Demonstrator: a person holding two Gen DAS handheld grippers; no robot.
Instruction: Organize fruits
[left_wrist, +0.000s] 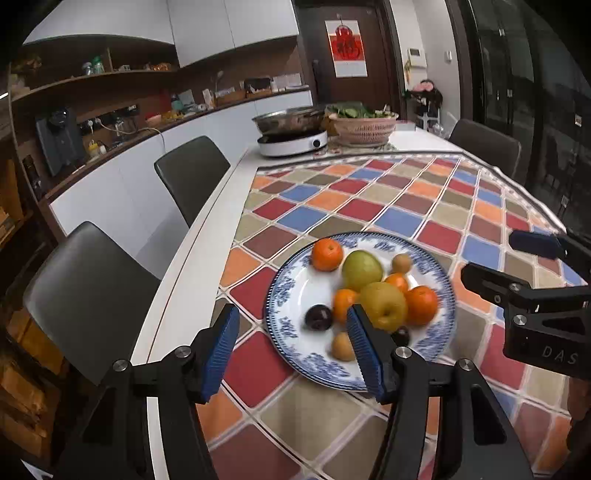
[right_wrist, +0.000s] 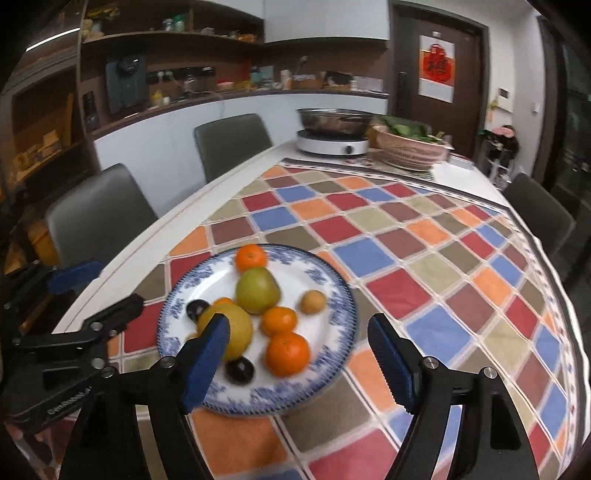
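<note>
Spread beneath both tools: a checked tablecloth of red, blue, orange and olive squares (left_wrist: 388, 199), bare of loose fruit wherever either view reaches.

Just ahead of the two tools, and between them: a round white plate with a blue patterned rim (left_wrist: 284, 295), carrying every fruit in sight. Heaped near its middle: a green pear-shaped fruit (left_wrist: 362, 269) and a yellow apple (left_wrist: 384, 304). Ringed about those: four orange tangerines, one at the far rim (left_wrist: 327, 254). Smaller still: two dark plums, one (left_wrist: 318, 316) just beyond the left gripper's right pad, and two small tan fruits, one (left_wrist: 401, 263) on the far side.

Left gripper (left_wrist: 293, 354): parted, blue ribbed pads clear of everything, nothing between them but the near rim seen past them. Right gripper (right_wrist: 299, 362): spread wide, likewise gripping nothing, hovering over the near edge of the plate.

Judged from this: gathering looks finished, all fruit on the plate, both tools free. Possibly left: tidier grouping by kind, though not certain from the task wording.
</note>
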